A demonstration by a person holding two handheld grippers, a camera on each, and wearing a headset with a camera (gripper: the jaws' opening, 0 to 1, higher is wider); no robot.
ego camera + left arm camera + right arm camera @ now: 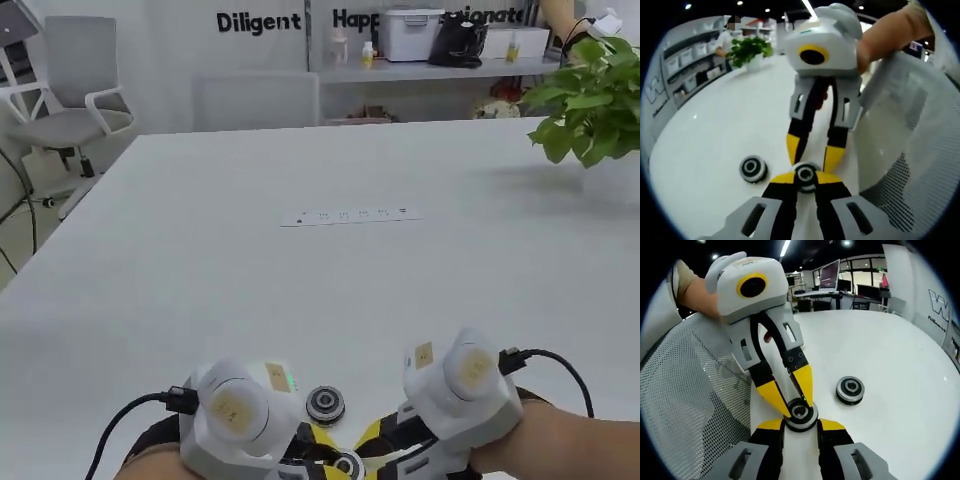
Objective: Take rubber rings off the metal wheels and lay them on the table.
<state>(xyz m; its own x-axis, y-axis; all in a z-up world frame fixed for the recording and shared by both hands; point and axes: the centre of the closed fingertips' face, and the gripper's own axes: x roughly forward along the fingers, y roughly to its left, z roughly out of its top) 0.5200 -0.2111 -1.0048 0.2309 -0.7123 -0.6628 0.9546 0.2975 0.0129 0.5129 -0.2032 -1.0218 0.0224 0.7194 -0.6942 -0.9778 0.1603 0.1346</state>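
A broad white table [200, 270] runs from the near edge to the far end. Near its middle sits a flush strip of sockets [350, 215]. A metal wheel [325, 403] lies flat toward the near edge, and a second wheel [347, 465] just nearer - whether it rests on the surface is unclear. A leafy plant [590, 95] stands at the far right.

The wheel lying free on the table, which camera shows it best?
The right gripper view: the free wheel lies unobstructed, sharp and fairly large. The left gripper view shows it blurrier, and the head view shows it small, low in the frame.
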